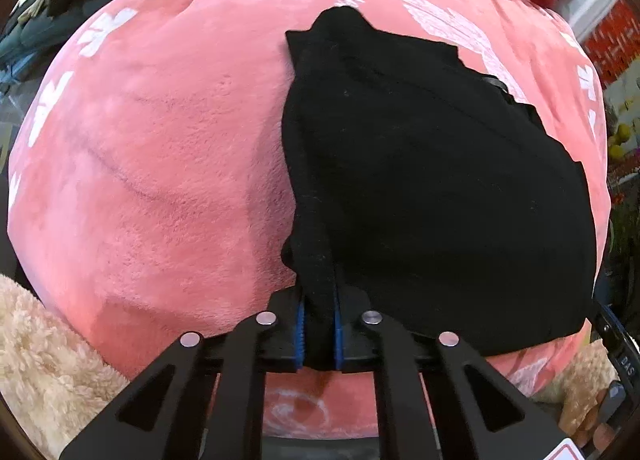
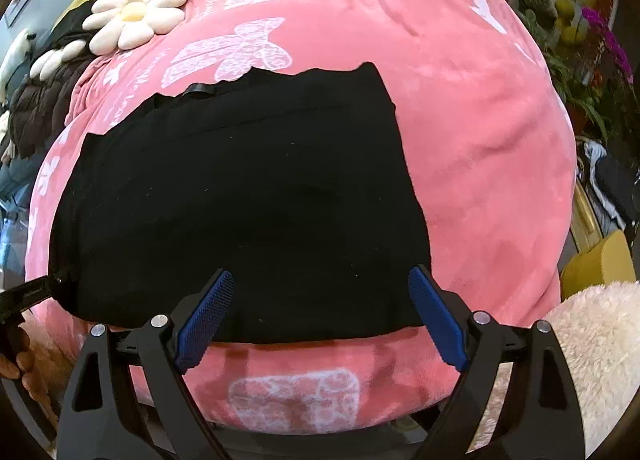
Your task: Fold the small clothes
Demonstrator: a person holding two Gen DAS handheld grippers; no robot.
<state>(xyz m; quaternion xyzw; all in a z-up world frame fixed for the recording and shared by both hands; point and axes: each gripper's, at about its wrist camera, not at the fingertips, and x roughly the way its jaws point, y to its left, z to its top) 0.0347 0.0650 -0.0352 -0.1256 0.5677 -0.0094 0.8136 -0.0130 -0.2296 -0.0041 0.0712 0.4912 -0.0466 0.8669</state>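
1. Lying across the middle of a pink fleece blanket printed with white butterflies is a black garment, spread mostly flat; in the left wrist view it fills the centre and right of the frame.
2. The left gripper, at the bottom centre of its own view, is clamped on a bunched edge of the black garment, the cloth pinched between its blue pads.
3. The right gripper, at the bottom of its view, stands wide apart, its blue pads just over the garment's near edge with nothing pinched between them.
4. At the left edge of the right wrist view, part of the other gripper touches the garment's left end.
5. A white daisy-shaped cushion sits at the upper left of that view, on the blanket's far edge.
6. Cream fluffy fabric shows at the lower right, beside the blanket.
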